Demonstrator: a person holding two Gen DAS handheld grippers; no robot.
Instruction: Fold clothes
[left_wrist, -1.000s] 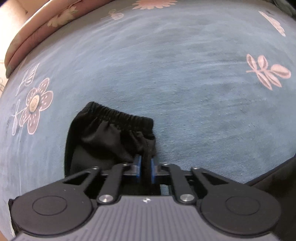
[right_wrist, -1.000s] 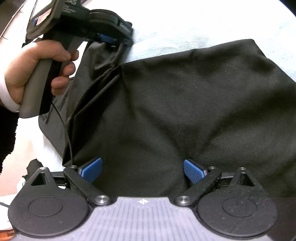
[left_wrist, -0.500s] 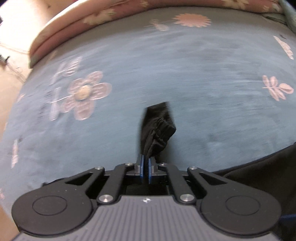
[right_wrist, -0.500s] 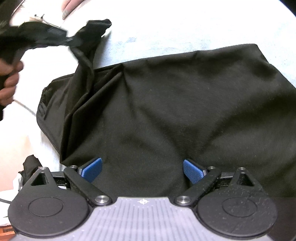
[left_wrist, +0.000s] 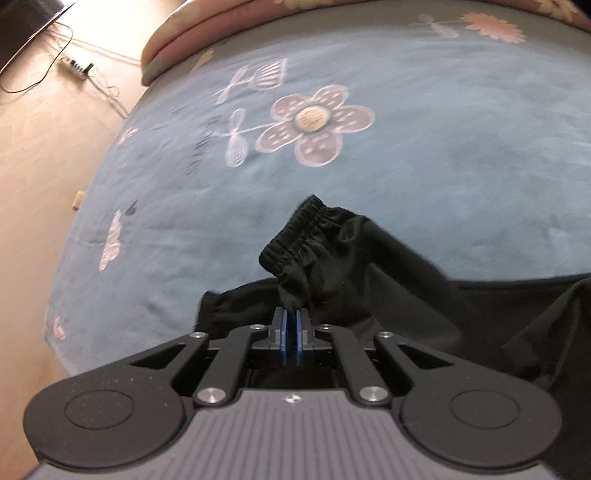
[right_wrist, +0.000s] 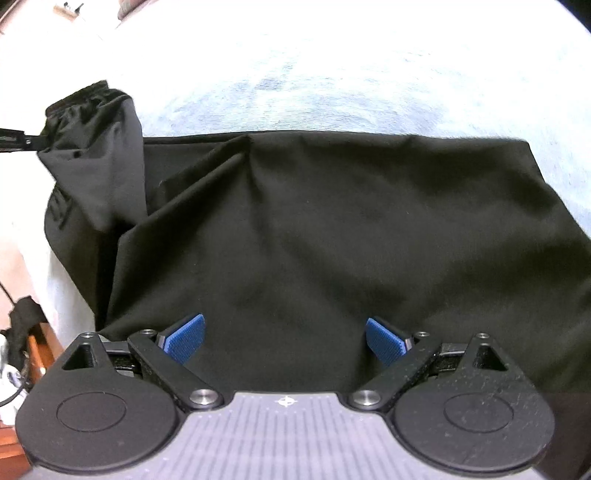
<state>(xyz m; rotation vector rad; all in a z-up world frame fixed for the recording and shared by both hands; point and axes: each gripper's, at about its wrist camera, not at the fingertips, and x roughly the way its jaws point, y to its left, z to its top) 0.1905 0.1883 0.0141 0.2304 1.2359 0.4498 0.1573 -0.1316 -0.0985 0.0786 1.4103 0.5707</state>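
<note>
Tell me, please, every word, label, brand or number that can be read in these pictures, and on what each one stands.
Dark lettering printed on the blue bedspread, beside the big flower: too blurred to read.
Small diamond mark, no letters, on the grey body behind each pair of tongs.
Nothing else is written anywhere.

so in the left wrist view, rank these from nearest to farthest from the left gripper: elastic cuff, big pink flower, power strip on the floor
1. elastic cuff: just above the left gripper, its fabric pinched in the jaws.
2. big pink flower: mid bedspread, further up.
3. power strip: on the floor, upper left.

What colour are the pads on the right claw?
Blue, textured pads; clearest in the right wrist view.
</note>
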